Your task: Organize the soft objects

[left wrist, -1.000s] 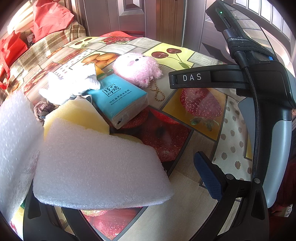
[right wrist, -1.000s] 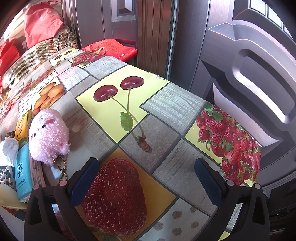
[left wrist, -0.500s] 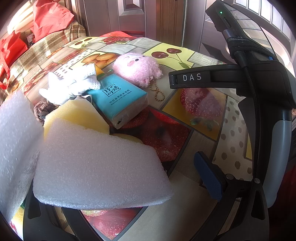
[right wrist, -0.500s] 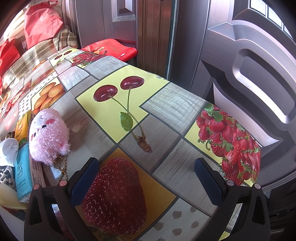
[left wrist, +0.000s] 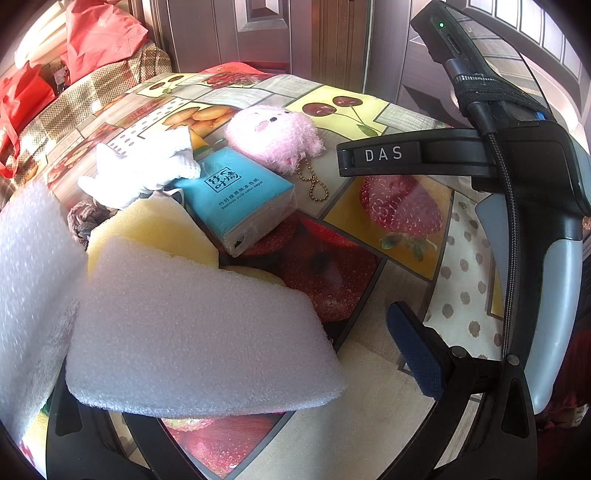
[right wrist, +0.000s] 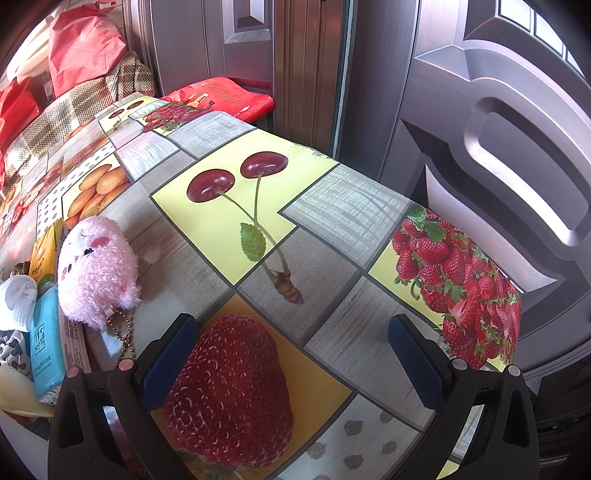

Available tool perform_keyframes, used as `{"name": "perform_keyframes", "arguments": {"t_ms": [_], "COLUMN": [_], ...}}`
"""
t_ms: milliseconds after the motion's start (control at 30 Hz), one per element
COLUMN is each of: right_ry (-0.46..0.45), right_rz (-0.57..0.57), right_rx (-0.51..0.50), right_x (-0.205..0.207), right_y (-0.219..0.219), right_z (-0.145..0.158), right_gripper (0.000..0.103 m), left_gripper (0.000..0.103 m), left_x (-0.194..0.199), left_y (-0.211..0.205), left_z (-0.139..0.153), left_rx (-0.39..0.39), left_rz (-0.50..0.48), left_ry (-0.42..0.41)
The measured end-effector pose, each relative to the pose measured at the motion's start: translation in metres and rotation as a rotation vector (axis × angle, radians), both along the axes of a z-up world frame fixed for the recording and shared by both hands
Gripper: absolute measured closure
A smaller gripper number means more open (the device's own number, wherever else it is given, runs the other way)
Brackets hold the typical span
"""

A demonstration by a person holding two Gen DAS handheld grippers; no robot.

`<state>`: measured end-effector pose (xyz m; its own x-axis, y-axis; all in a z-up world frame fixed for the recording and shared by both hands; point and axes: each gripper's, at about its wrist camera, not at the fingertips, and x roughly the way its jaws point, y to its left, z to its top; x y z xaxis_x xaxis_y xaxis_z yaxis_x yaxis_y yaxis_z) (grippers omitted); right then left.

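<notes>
In the left wrist view a white foam block (left wrist: 199, 332) lies over my left gripper's (left wrist: 258, 354) left finger and hides it; the right finger (left wrist: 417, 354) stands well apart from it. Behind it lie a yellow sponge (left wrist: 155, 229), a blue tissue pack (left wrist: 236, 199), a white glove (left wrist: 144, 166) and a pink plush toy (left wrist: 273, 138) with a bead chain. My right gripper (right wrist: 291, 358) is open and empty over the strawberry print; its body shows in the left wrist view (left wrist: 517, 177). The plush (right wrist: 96, 269) and tissue pack (right wrist: 46, 336) lie to its left.
The table (right wrist: 332, 206) wears a fruit-print cloth; its right edge is near a dark metal door (right wrist: 498, 110). A second white foam sheet (left wrist: 29, 288) is at the far left. Red bags (left wrist: 99, 33) and a checked cloth (left wrist: 74, 99) lie behind the table.
</notes>
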<state>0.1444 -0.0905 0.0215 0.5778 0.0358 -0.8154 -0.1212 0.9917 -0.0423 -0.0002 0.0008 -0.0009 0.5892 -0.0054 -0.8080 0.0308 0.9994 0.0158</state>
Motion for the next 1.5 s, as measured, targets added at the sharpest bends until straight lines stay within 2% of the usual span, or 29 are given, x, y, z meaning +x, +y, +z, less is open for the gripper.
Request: {"name": "perform_keyframes", "arguments": {"t_ms": [1500], "right_ry": [0.000], "right_rz": [0.000], "right_rx": [-0.003], "right_x": [-0.0008], "right_y": [0.0005], "right_z": [0.0001], "right_gripper": [0.000], "left_gripper": [0.001], "left_x": [-0.0031], "left_y": [-0.0007], "left_z": [0.0034], "left_rx": [-0.006], "left_rz": [-0.005], "left_ry": [-0.011]}}
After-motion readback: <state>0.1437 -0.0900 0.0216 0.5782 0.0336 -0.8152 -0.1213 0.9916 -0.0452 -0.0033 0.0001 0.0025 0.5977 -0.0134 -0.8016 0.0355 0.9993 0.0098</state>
